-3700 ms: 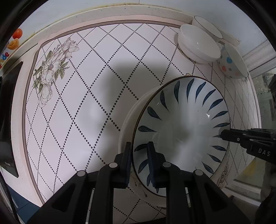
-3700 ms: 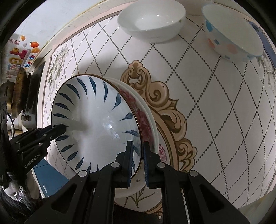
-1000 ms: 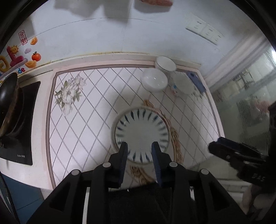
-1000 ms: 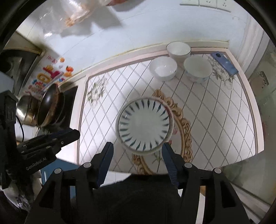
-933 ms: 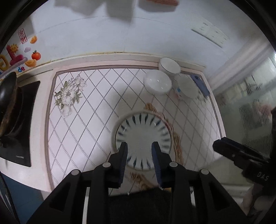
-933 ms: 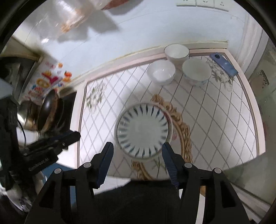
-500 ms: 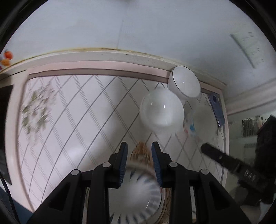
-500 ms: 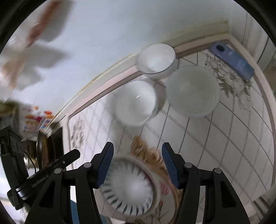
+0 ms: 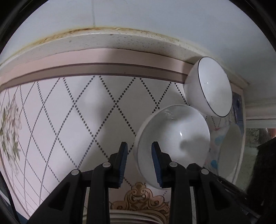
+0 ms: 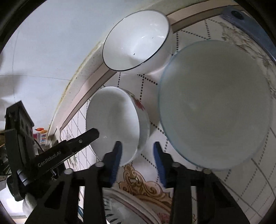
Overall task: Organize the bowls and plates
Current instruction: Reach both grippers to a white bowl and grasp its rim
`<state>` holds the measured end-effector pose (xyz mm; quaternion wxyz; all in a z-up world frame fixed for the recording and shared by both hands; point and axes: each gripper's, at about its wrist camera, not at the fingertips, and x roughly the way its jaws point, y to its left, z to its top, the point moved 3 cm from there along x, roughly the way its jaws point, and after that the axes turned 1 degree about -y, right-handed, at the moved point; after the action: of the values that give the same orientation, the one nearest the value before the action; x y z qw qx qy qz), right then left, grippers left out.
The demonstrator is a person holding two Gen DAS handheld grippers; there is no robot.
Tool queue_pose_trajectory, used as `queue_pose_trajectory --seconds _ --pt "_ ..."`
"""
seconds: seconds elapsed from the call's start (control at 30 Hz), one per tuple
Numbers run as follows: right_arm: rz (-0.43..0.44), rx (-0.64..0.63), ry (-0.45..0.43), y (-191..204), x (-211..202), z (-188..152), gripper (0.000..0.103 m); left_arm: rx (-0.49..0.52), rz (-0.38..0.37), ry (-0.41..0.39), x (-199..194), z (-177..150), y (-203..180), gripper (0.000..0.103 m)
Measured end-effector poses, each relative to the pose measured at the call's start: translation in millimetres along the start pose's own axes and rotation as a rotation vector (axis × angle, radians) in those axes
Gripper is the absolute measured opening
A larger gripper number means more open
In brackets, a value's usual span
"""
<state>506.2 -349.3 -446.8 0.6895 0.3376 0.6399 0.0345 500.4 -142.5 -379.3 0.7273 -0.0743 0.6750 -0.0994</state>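
Note:
Three bowls stand at the back of the tiled counter. A white bowl with a red flower [image 10: 113,122] is nearest; it also shows in the left wrist view [image 9: 174,143]. My left gripper [image 9: 139,162] is open, its jaws either side of this bowl's left rim. My right gripper [image 10: 137,160] is open, straddling the bowl's right rim. Behind it sits a white bowl with a thin dark rim [image 10: 136,39], also in the left wrist view [image 9: 212,86]. A larger dotted bowl [image 10: 213,103] stands to the right. The stacked plates [image 10: 131,208] lie just below the grippers.
A blue phone [image 10: 248,24] lies at the counter's back right corner. The white wall [image 9: 138,15] and a raised counter ledge [image 9: 103,39] run close behind the bowls. The left gripper's body [image 10: 51,155] shows at the left of the right wrist view.
Both grippers have let go of the blue-leaf plate, left it on the stack, and moved forward and down to the flowered bowl. The jaws are open.

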Motion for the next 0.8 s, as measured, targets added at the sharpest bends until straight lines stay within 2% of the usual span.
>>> queue_pose_trajectory --seconds 0.07,0.13,0.4,0.57,0.8 --pt "-0.027 -0.023 -0.01 6.0 4.8 1.8 0.022 0.019 0.018 -0.021 -0.4 1.2 -3.4 0.021" --pt "-0.042 -0.046 -0.019 11.3 8.9 1.3 0.017 0.037 0.039 -0.031 -0.6 1.3 -5.5 0.02" --pt "-0.076 -0.103 -0.033 22.8 10.3 -10.7 0.017 0.067 0.073 -0.07 -11.0 -14.9 -6.5 0.017" --pt "-0.081 -0.145 -0.053 34.4 0.0 -23.1 0.017 0.069 0.058 -0.086 -28.1 -40.2 -10.6 0.017" --pt "-0.078 -0.19 -0.073 34.7 -30.5 -60.1 0.017 0.105 0.024 -0.104 -58.1 -86.6 -24.4 0.017"
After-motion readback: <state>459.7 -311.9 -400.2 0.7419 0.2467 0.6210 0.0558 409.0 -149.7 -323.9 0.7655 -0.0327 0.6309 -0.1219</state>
